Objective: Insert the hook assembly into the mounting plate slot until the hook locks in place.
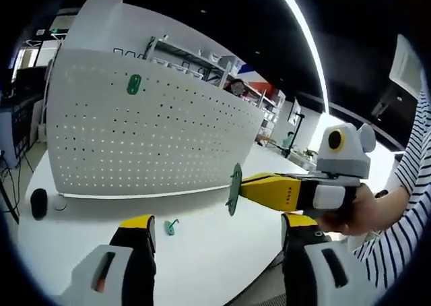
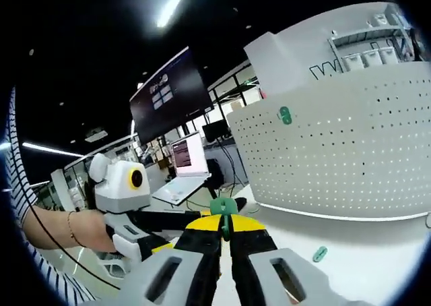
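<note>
The right claw (image 1: 237,188) is pinching a green mounting plate (image 1: 234,189) upright at its tips, facing the pegboard (image 1: 148,137) ahead, while the spread, empty left claw (image 1: 219,242) is hovering nearer the small green hook (image 1: 171,226) lying on the surface (image 1: 202,265) just ahead.

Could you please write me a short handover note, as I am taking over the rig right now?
Right gripper: shut on a green plate, held in the air in front of the pegboard.
Left gripper: open, holding nothing, above the white table.
A green piece already sits high on the pegboard. A small green hook lies loose on the table, below the left gripper.
Done: plate picked up.
Left: nothing is joined yet. Probably pick up the hook and bring the two parts together until it locks.
</note>
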The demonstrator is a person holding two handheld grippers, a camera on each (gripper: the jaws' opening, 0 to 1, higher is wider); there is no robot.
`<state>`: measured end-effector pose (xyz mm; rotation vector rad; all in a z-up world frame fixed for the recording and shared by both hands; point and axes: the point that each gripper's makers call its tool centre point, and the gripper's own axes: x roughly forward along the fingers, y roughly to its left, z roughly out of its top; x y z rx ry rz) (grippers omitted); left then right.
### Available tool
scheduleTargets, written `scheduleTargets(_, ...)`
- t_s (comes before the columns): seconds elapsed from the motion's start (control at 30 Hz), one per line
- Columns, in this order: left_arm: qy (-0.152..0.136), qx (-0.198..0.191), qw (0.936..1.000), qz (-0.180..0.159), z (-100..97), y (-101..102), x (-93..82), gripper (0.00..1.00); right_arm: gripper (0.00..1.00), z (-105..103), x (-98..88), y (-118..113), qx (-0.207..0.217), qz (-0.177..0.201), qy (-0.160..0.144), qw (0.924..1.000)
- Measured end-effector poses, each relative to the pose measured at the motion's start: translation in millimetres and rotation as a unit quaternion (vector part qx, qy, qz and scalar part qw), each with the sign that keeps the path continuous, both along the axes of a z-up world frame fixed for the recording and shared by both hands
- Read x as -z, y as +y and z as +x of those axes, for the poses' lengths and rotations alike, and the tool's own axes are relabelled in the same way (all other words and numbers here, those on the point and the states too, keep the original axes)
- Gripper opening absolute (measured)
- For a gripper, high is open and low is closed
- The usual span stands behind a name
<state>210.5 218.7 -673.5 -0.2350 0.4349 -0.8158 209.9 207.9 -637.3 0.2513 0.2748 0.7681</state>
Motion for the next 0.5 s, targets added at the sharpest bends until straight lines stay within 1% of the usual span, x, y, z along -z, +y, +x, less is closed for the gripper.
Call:
scheduleTargets(0.07,0.004,-0.003,1.0,0.001,0.3,1.7,1.3,0.79,0.0,1.8,-1.3,-0.4,0.007,0.0,-0.005,1.0)
scheduleTargets(0.1,0.005,-0.006,1.0,0.002,0.8,2.9,2.1,0.8,0.0,3.9,-1.9,-1.3,0.015,-0.006,-0.014,0.9998)
scheduleTargets(0.17,0.001,-0.009,0.9999,0.005,1.6,4.3,2.3,0.8,0.0,6.3,-3.2,-0.5,0.023,-0.006,-0.019,0.9995)
scheduleTargets(0.2,0.003,-0.01,0.9999,0.007,1.6,4.8,3.2,0.81,0.0,7.1,-4.7,0.1,0.024,-0.006,-0.023,0.9994)
scheduleTargets(0.23,0.005,-0.011,0.9999,0.009,1.5,5.0,4.0,0.83,0.0,9.0,-8.4,0.3,0.031,-0.006,-0.033,0.999)
scheduleTargets(0.3,0.008,-0.015,0.9998,0.009,1.0,5.2,5.3,0.85,0.0,11.4,-11.6,1.5,0.038,-0.018,-0.049,0.9979)
scheduleTargets(0.5,0.015,-0.015,0.9997,0.013,-1.2,7.5,8.8,0.89,0.0,19.9,-13.4,2.5,0.055,-0.022,-0.061,0.9963)
